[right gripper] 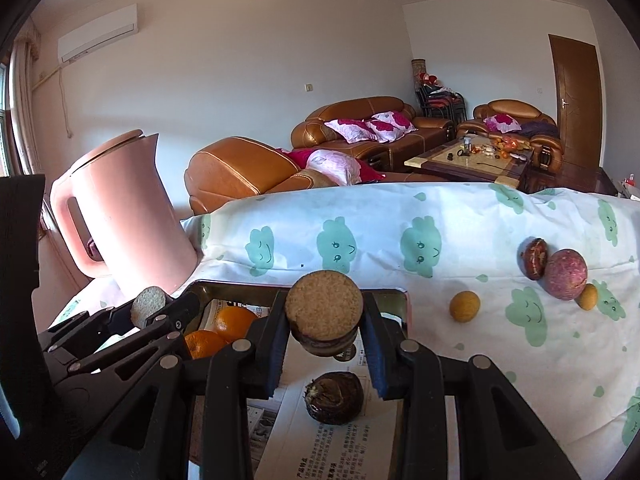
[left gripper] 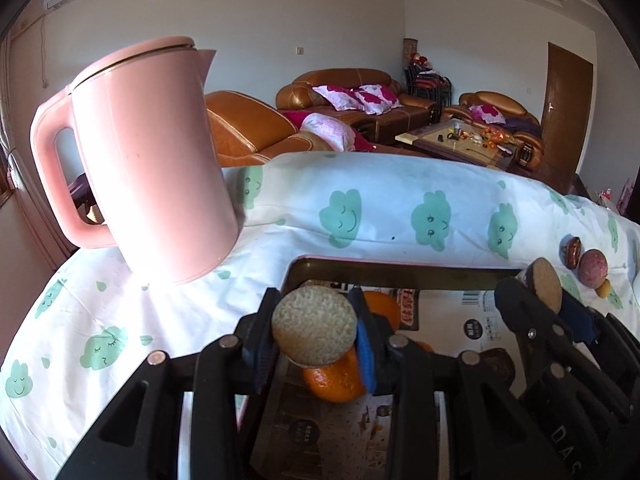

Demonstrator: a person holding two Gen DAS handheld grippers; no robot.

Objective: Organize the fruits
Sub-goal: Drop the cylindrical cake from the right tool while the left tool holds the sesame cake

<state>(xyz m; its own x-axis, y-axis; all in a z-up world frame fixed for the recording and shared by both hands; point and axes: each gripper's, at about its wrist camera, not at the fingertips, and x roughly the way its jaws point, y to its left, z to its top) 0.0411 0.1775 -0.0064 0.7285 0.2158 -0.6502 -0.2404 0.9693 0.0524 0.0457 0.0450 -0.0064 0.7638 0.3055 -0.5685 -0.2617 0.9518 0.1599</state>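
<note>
My left gripper [left gripper: 316,330] is shut on a pale cut fruit half [left gripper: 314,326] above the paper-lined tray [left gripper: 400,270], over two oranges [left gripper: 336,380]. My right gripper [right gripper: 325,316] is shut on a dark-skinned cut fruit half [right gripper: 325,312] above the same tray [right gripper: 384,300], over a dark brown fruit [right gripper: 334,398]. The oranges [right gripper: 224,330] lie at the tray's left. The left gripper also shows in the right wrist view [right gripper: 154,306]. The right gripper also shows in the left wrist view [left gripper: 540,292].
A pink kettle [left gripper: 148,160] stands at the tray's far left. On the cloud-print cloth [right gripper: 460,220] to the right lie a purple round fruit [right gripper: 566,274], a dark halved fruit [right gripper: 534,258] and two small yellow fruits [right gripper: 464,306]. Sofas stand beyond.
</note>
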